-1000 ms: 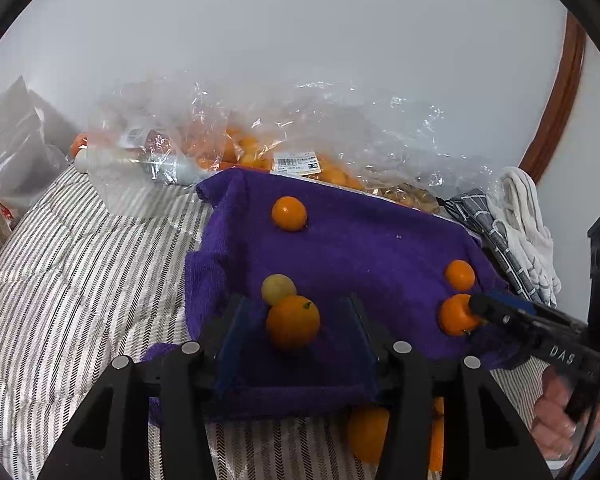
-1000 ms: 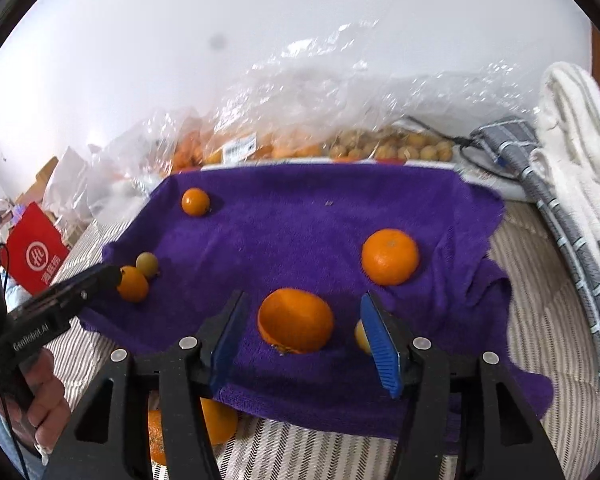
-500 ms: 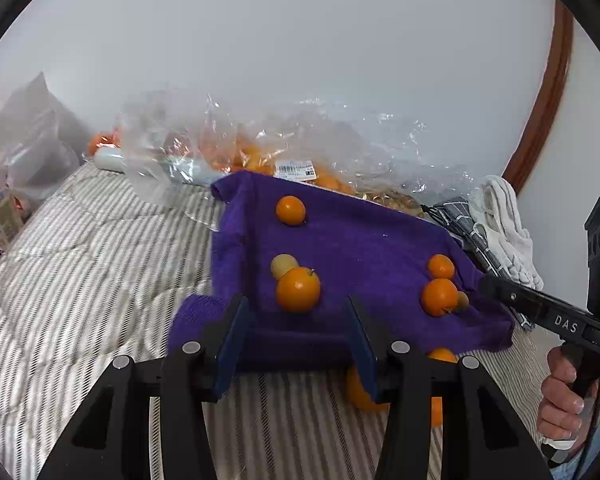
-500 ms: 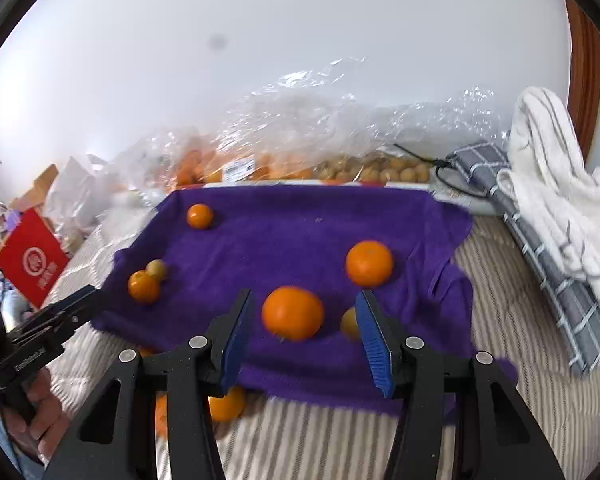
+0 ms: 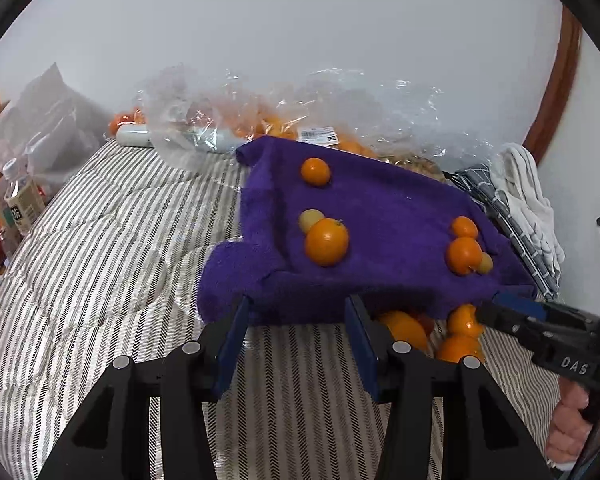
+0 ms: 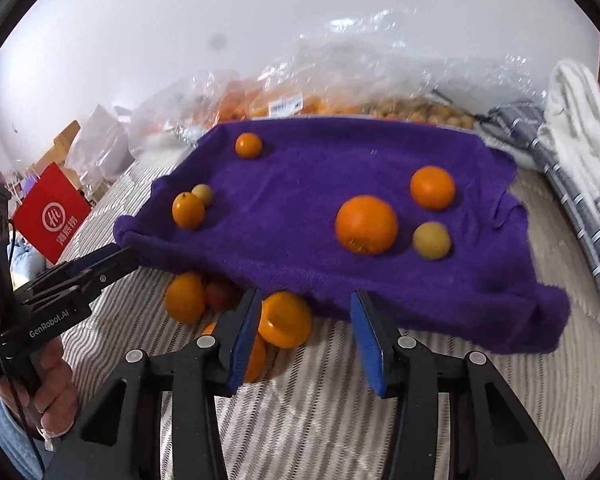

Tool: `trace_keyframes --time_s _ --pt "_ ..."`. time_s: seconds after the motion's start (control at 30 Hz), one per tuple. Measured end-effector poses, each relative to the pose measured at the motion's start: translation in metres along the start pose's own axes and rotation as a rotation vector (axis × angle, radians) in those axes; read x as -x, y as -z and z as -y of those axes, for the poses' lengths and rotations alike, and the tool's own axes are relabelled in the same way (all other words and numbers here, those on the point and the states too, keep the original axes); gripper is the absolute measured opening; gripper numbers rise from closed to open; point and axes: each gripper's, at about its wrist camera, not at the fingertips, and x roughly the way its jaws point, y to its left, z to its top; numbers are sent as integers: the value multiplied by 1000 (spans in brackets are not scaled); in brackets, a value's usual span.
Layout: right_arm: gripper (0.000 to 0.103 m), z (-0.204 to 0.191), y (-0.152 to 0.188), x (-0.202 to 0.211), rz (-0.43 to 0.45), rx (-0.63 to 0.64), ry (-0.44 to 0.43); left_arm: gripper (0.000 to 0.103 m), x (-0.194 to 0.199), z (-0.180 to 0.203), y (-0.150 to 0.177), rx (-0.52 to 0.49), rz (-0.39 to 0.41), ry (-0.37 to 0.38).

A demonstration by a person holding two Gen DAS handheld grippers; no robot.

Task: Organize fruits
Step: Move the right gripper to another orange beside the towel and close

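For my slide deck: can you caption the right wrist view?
Open right gripper poised before a purple towel scattered with oranges, more fruit tucked under its near edge.

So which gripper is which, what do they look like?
Both are black, with blue pads and silver screws. The left gripper reads "GenRobot.AI", with a thin black cable beside its handle. The right gripper reads "DAS". No sleeves are visible.
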Motion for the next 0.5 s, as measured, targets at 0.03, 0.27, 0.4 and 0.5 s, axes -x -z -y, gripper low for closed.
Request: trace_keyframes --time_s 0.03,0.27,0.4,0.5 --pt "47 0 0 -3 -10 -8 1 47 0 0 0 -2 1 -4" --pt "47 1 -3 -28 -90 -98 -35 47 4 4 0 -18 24 -19" --pt "34 6 -4 -33 -118 -159 -80 47 6 4 -1 -26 36 -33" --pt "34 20 -1 -28 -132 -223 -132 47 4 5 -1 -27 28 -34"
